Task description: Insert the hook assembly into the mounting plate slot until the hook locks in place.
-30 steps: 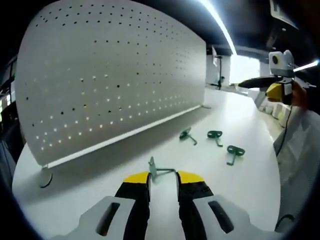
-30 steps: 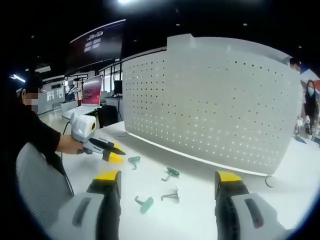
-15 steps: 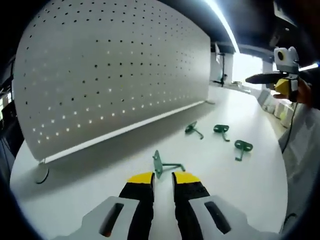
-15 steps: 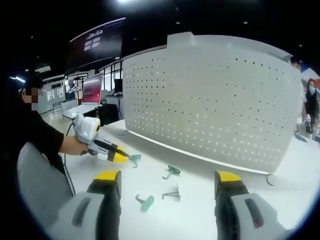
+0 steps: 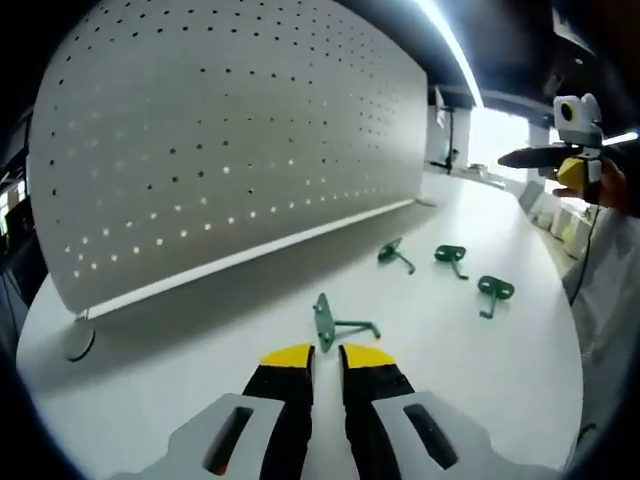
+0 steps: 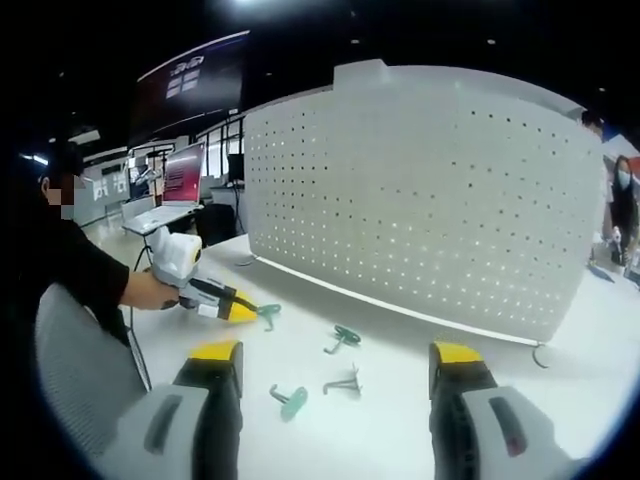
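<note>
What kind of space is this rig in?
Probably an open-plan office or lab demo area: a long white table carrying a white pegboard and green hooks, monitors on desks behind, and a ceiling strip light overhead.

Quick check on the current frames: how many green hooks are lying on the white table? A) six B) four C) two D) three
B: the left gripper view shows four, the nearest hook just ahead of the left claw and three more further along the table at and.
</note>
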A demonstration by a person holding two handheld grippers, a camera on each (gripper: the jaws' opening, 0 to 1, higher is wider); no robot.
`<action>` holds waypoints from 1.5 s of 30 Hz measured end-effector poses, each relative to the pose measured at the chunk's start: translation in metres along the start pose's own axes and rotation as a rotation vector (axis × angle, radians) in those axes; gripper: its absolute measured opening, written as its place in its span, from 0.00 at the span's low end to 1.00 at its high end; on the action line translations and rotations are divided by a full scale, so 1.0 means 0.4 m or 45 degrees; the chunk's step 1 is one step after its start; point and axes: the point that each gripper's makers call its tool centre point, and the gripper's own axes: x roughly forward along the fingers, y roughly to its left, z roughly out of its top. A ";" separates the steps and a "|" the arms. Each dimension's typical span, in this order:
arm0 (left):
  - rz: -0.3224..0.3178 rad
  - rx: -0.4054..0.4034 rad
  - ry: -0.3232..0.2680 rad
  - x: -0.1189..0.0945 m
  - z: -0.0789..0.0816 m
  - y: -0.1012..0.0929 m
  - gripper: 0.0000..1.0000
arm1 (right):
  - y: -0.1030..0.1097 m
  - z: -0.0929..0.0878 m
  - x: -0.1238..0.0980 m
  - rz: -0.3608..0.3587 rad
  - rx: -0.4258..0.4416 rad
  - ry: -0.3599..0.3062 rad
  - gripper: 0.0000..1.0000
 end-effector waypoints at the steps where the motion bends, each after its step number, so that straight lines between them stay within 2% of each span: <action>1: -0.001 0.003 0.000 0.001 0.001 -0.001 0.10 | -0.001 0.000 0.000 -0.001 0.002 0.000 0.73; 8: -0.002 0.032 -0.003 0.011 0.005 -0.001 0.08 | 0.001 -0.003 0.001 0.004 0.007 0.005 0.73; 27: -0.004 0.034 -0.023 0.015 0.015 -0.005 0.03 | 0.003 -0.004 0.001 0.009 0.007 0.008 0.72; 45: -0.017 0.058 -0.071 0.007 0.062 -0.019 0.02 | 0.009 0.002 -0.001 0.018 -0.001 -0.001 0.71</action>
